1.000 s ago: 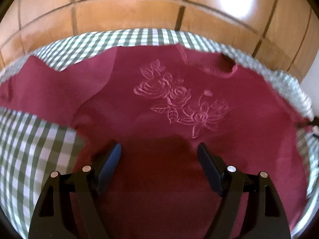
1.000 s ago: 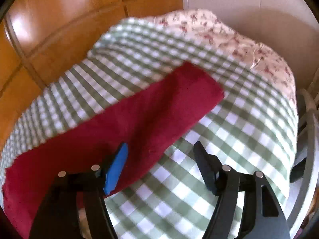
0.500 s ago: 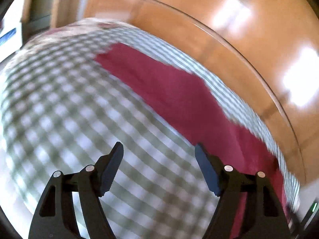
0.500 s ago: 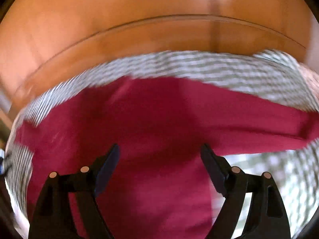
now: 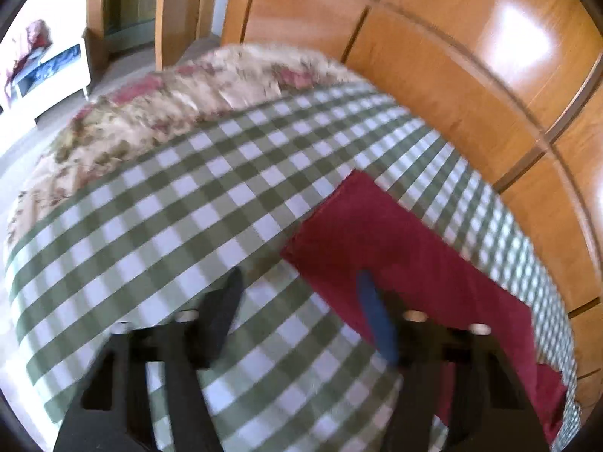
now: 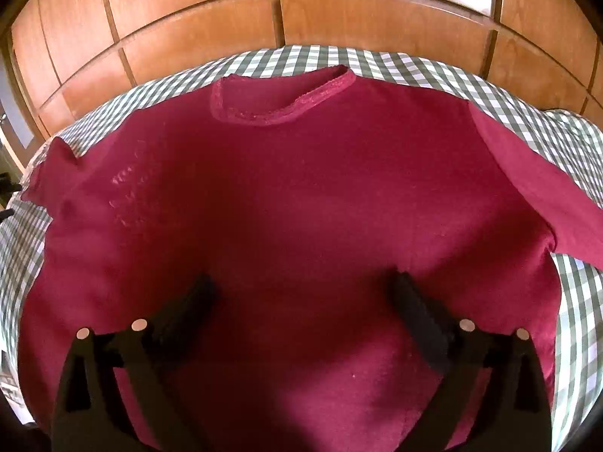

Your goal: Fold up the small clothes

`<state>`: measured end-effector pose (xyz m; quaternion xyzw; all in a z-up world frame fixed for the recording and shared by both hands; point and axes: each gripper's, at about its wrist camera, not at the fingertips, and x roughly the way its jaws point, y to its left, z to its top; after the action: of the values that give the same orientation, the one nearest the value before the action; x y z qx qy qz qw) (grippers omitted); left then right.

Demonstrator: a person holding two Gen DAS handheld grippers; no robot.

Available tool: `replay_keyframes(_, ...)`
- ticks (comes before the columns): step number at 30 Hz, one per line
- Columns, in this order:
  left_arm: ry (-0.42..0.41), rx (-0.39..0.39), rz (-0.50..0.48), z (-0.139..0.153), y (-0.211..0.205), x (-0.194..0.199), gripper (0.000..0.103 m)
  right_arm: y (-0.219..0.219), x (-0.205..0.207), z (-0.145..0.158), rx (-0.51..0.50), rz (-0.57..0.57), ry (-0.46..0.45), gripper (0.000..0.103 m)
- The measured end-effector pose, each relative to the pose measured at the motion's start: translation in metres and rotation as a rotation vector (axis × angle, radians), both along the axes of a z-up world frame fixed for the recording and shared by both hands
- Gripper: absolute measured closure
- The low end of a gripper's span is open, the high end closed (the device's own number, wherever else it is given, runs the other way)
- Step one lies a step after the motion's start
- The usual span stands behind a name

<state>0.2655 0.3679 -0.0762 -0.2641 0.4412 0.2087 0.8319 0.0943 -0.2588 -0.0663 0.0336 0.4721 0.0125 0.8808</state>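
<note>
— What are your two tools doing at this instant?

— I am holding my right gripper (image 6: 301, 297) with its fingers spread wide, hovering over the lower body of the maroon shirt (image 6: 294, 226). Nothing is sitting between the jaws; whether the tips are brushing the cloth, I cannot tell. My left gripper (image 5: 297, 301) is also standing wide open and gripping nothing. Its left finger is hanging over the green checked cloth (image 5: 158, 226), and its blue-padded right finger is overlapping the near edge of a sleeve (image 5: 395, 248).

— And how is the garment lying?

— It is lying flat and spread out on the checked cloth. In the right view its long axis is running straight away from me, hem nearest, neckline (image 6: 282, 101) at the far end, pointing toward the wooden panelled wall (image 6: 301, 11). The sleeves are reaching out to either side. In the left view the sleeve is stretching diagonally, its squared cuff end pointing away and to the left.

— Anything beyond that?

— A floral bedspread (image 5: 181, 109) is showing past the far edge of the checked cloth, with the wooden panels behind.
</note>
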Motion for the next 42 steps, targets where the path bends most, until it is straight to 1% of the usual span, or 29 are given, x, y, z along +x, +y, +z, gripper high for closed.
replay_keyframes(1, 0.01, -0.005, -0.001, -0.005, 0.003, 0.003, 0.072, 0.001, 0.001, 0.0, -0.009, 0.002, 0.003, 0.004)
replay_keyframes(2, 0.01, 0.003, -0.014, -0.006, 0.001, 0.006, 0.093, 0.002, 0.002, 0.001, -0.015, 0.003, 0.004, 0.003)
replay_keyframes(3, 0.009, 0.02, -0.025, -0.005, -0.003, 0.006, 0.097, 0.003, 0.003, 0.001, -0.02, 0.004, 0.005, 0.003)
replay_keyframes(6, -0.031, 0.072, -0.019, 0.009, -0.009, -0.005, 0.098, 0.002, 0.002, 0.001, -0.019, 0.003, 0.001, 0.002)
replay_keyframes(7, -0.038, 0.073, -0.01, 0.012, -0.008, -0.01, 0.098, 0.002, 0.002, 0.001, -0.018, 0.003, 0.0, 0.002)
replay_keyframes(9, -0.057, 0.076, 0.018, 0.02, -0.002, -0.035, 0.098, 0.002, 0.002, 0.001, -0.018, 0.003, -0.002, 0.002)
replay_keyframes(10, -0.059, 0.08, 0.028, 0.022, 0.001, -0.041, 0.098, 0.001, 0.003, 0.0, -0.016, 0.003, -0.003, 0.002)
replay_keyframes(13, -0.051, 0.085, 0.053, 0.027, 0.006, -0.081, 0.098, 0.0, 0.003, 0.0, -0.011, 0.003, -0.008, 0.002)
replay_keyframes(15, 0.001, 0.128, 0.023, 0.022, 0.0, -0.098, 0.098, -0.001, 0.002, 0.0, -0.009, 0.003, -0.011, 0.002)
replay_keyframes(16, 0.051, 0.158, 0.003, 0.014, -0.006, -0.101, 0.098, -0.001, 0.002, 0.0, -0.008, 0.003, -0.013, 0.002)
replay_keyframes(17, 0.082, 0.176, -0.004, 0.009, -0.009, -0.102, 0.095, -0.002, 0.003, 0.0, -0.007, 0.003, -0.015, 0.002)
replay_keyframes(18, 0.096, 0.189, -0.001, 0.006, -0.012, -0.104, 0.092, -0.002, 0.003, 0.0, -0.005, 0.002, -0.016, 0.002)
replay_keyframes(19, 0.089, 0.206, 0.014, 0.008, -0.014, -0.108, 0.084, -0.003, 0.002, 0.0, 0.001, 0.002, -0.019, 0.002)
replay_keyframes(20, 0.088, 0.237, 0.039, 0.013, -0.019, -0.11, 0.07, -0.003, 0.002, 0.0, 0.005, 0.001, -0.021, 0.002)
replay_keyframes(21, 0.079, 0.255, 0.058, 0.019, -0.023, -0.113, 0.062, -0.004, 0.002, 0.001, 0.009, 0.001, -0.024, 0.002)
replay_keyframes(22, 0.056, 0.266, 0.071, 0.025, -0.029, -0.116, 0.048, -0.005, 0.002, 0.0, 0.013, 0.001, -0.027, 0.002)
replay_keyframes(23, 0.009, 0.276, 0.062, 0.035, -0.043, -0.12, 0.045, -0.005, 0.002, 0.0, 0.014, 0.0, -0.028, 0.002)
replay_keyframes(25, -0.036, 0.295, 0.012, 0.048, -0.066, -0.121, 0.045, -0.005, 0.002, 0.0, 0.015, 0.001, -0.03, 0.002)
replay_keyframes(26, -0.064, 0.309, -0.027, 0.054, -0.086, -0.122, 0.045, -0.004, 0.002, 0.0, 0.015, 0.001, -0.03, 0.002)
replay_keyframes(29, -0.144, 0.279, -0.194, 0.065, -0.152, -0.122, 0.044, -0.004, 0.001, 0.0, 0.019, 0.0, -0.034, 0.002)
replay_keyframes(31, -0.187, 0.257, -0.306, 0.067, -0.197, -0.121, 0.04, -0.005, 0.001, 0.0, 0.025, 0.0, -0.036, 0.002)
replay_keyframes(33, -0.224, 0.228, -0.444, 0.067, -0.253, -0.125, 0.039, -0.007, -0.001, 0.001, 0.036, 0.0, -0.038, 0.002)
replay_keyframes(34, -0.23, 0.224, -0.53, 0.063, -0.285, -0.129, 0.039, -0.008, -0.002, 0.002, 0.047, 0.0, -0.039, 0.002)
replay_keyframes(35, -0.223, 0.235, -0.581, 0.059, -0.305, -0.131, 0.039, -0.01, -0.003, 0.003, 0.056, -0.001, -0.036, 0.002)
replay_keyframes(37, -0.188, 0.268, -0.661, 0.047, -0.337, -0.14, 0.039, -0.014, -0.01, 0.005, 0.053, 0.003, -0.022, 0.002)
replay_keyframes(38, -0.166, 0.265, -0.696, 0.039, -0.35, -0.146, 0.039, -0.016, -0.014, 0.005, 0.046, 0.008, -0.016, 0.002)
replay_keyframes(40, -0.145, 0.243, -0.716, 0.03, -0.354, -0.159, 0.039, -0.023, -0.031, 0.009, 0.016, 0.024, -0.004, 0.002)
replay_keyframes(42, -0.128, 0.251, -0.715, 0.025, -0.348, -0.17, 0.039, -0.038, -0.053, 0.014, 0.018, 0.016, -0.005, 0.003)
